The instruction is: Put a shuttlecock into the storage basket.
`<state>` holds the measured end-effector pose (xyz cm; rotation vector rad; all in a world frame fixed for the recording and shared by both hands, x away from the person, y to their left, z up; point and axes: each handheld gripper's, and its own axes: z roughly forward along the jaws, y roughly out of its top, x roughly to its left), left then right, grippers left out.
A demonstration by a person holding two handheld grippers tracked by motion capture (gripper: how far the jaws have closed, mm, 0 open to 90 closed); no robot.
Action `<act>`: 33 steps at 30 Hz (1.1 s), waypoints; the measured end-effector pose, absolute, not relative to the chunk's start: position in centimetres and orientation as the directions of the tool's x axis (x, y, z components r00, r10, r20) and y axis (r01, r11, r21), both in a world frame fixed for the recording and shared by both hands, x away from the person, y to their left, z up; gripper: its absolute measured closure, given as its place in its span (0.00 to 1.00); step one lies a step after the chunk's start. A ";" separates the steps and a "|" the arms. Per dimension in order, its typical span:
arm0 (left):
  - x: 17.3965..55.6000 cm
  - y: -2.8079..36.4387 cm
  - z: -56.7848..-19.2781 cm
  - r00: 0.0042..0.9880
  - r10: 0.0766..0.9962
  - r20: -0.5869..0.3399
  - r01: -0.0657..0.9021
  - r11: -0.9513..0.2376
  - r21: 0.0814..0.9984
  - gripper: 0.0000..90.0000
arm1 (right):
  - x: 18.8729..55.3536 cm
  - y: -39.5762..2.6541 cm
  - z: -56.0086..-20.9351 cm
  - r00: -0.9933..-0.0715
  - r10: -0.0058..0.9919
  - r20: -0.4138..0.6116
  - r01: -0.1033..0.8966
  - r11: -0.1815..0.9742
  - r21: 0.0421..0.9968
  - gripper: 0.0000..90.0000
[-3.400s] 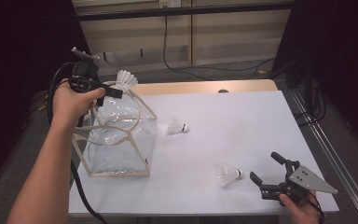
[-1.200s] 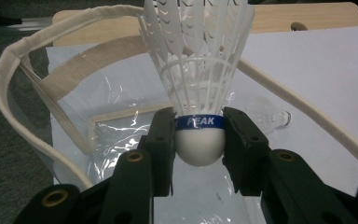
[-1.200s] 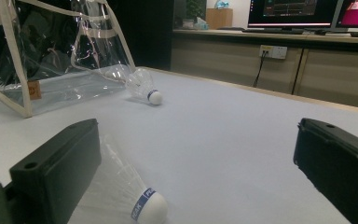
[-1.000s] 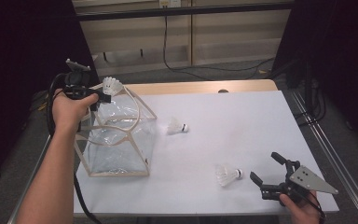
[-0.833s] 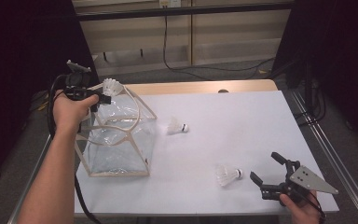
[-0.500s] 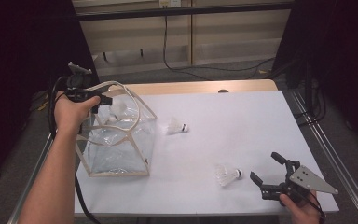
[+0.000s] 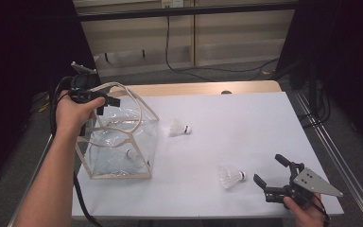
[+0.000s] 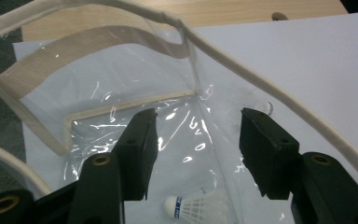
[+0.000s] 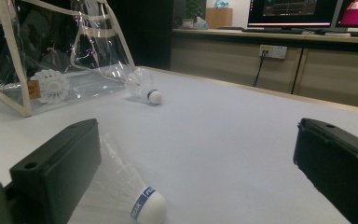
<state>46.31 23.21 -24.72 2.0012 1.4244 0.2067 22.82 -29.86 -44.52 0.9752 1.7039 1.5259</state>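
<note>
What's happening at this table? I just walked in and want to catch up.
A person is putting shuttlecocks into a clear bag. The left gripper hovers over the bag's mouth, its jaws having just been opening with nothing between them; one shuttlecock lies inside. Two more are on the white table: the far shuttlecock near the bag and the near shuttlecock by the open right gripper.

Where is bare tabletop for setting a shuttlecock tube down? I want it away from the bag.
The table is bare between the far shuttlecock and its right edge. Crowded: the clear bag at left, and the near shuttlecock beside the right gripper.
</note>
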 end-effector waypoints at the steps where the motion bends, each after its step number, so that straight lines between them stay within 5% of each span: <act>1: 46.2 23.1 -24.6 0.402 0.882 -0.244 0.781 -0.191 0.594 0.50 | 22.8 -29.9 -44.5 -0.517 0.856 0.012 0.107 0.051 0.993 0.01; 33: 43.9 18.2 -22.2 0.630 0.724 -0.282 0.699 -0.370 0.612 0.30 | 22.8 -29.8 -44.5 -0.522 0.853 0.008 0.104 0.055 0.993 0.01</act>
